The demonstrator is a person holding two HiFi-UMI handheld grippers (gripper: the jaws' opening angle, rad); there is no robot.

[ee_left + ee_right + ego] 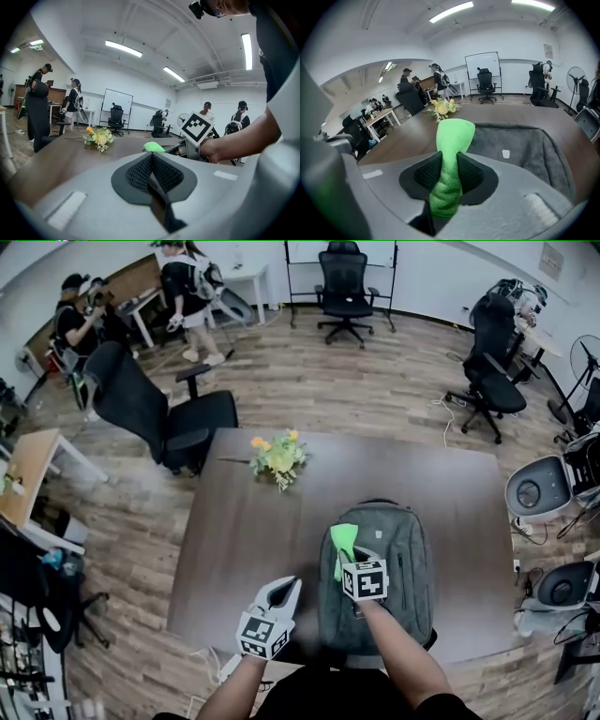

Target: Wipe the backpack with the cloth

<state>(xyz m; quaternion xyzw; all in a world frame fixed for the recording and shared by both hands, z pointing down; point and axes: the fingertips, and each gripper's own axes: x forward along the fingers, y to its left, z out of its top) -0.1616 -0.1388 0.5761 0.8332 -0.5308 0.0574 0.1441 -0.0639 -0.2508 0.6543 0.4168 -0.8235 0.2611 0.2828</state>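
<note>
The right tongs (349,557) are clamped on the green cloth (343,538) over the grey backpack (405,563), which lies near right on the worktop (244,531). The left tongs (287,589), pressed together, hover just left of it.

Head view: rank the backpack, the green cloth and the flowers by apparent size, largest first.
1. backpack, clearly largest.
2. flowers.
3. green cloth, bunched in the right gripper; close to the flowers, so unsure.

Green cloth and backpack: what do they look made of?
The green cloth looks like soft microfiber or terry: matte, fuzzy nap, bunching easily. The backpack seems woven synthetic fabric: heathered grey, matte, no sheen.
</note>
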